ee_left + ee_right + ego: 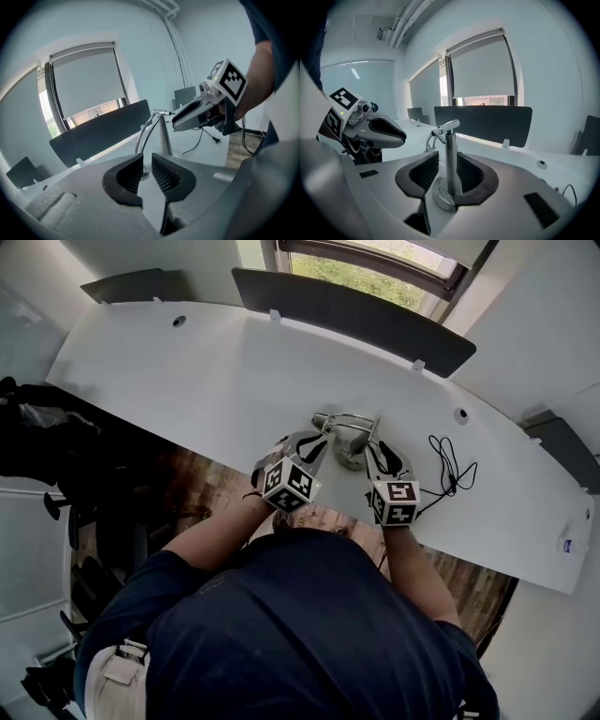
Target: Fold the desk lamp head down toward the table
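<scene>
Item: silver metal desk lamp [451,140], round base, on white curved desk [187,371], post upright. Nearer: right gripper [447,168], fingers released astride the post; left gripper [146,171], fingers nearly together, empty, lamp beyond.

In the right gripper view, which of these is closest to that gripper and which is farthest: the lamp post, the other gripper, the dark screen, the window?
1. Lamp post, standing right between the jaws.
2. Left gripper, off to the left.
3. Dark screen, upright at the back.
4. Window, behind the screen.
</scene>
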{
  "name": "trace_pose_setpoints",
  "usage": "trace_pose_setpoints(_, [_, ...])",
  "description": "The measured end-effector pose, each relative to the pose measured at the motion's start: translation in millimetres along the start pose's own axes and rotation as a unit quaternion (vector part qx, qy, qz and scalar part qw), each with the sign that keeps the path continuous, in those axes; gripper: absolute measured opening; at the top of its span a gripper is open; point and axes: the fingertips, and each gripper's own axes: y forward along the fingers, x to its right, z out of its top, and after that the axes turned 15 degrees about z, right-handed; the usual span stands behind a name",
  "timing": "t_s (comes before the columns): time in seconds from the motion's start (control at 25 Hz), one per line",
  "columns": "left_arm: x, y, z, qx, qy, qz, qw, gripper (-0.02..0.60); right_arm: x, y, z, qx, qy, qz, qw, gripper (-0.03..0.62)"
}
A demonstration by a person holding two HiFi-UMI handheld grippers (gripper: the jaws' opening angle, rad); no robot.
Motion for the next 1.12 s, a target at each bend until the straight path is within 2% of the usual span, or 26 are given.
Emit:
trace_pose_setpoints(0.12, [1.0, -23.7, 30.9, 0.038, -0.028, -0.020, 0.9987, 0.060, -19.8, -17.0, 14.5, 0.023, 0.010, 0.013, 1.000, 0.120])
trace_pose_setpoints(0.36, [-7.8, -76.4, 100.2, 0.110, -0.069, -0.057, 0.9899, 0.029, -65.0, -56.7, 69.6, 0.089, -0.002, 0.048, 0.995, 0.080])
trace_pose_setpoints(0.56, [-17.0, -105.0, 131.8, 0.155, -0.150, -0.080, 0.9732, 0.007, -102.3, -76.0, 104.4, 0.122, -0.033, 0.082, 0.988, 0.037])
trace_pose_setpoints(0.68, [-15.8, -113.7, 135.2, 0.167, -0.178, -0.084, 0.9660, 0.006, -117.7, -77.7, 109.6, 0.133, -0.050, 0.087, 0.986, 0.022])
trace_pose_setpoints(0.8, [-2.5, -116.2, 129.8, 0.158, -0.182, -0.102, 0.9651, 0.006, -124.0, -75.5, 101.8, 0.125, -0.048, 0.091, 0.987, 0.014])
trace_pose_setpoints(0.88, [4.6, -117.3, 126.7, 0.153, -0.169, -0.111, 0.9674, 0.006, -123.1, -75.8, 99.1, 0.121, -0.046, 0.092, 0.987, 0.011])
trace_pose_setpoints(1.12, [5.2, -118.8, 125.8, 0.154, -0.164, -0.114, 0.9678, 0.006, -121.0, -75.6, 97.5, 0.123, -0.040, 0.090, 0.987, 0.010])
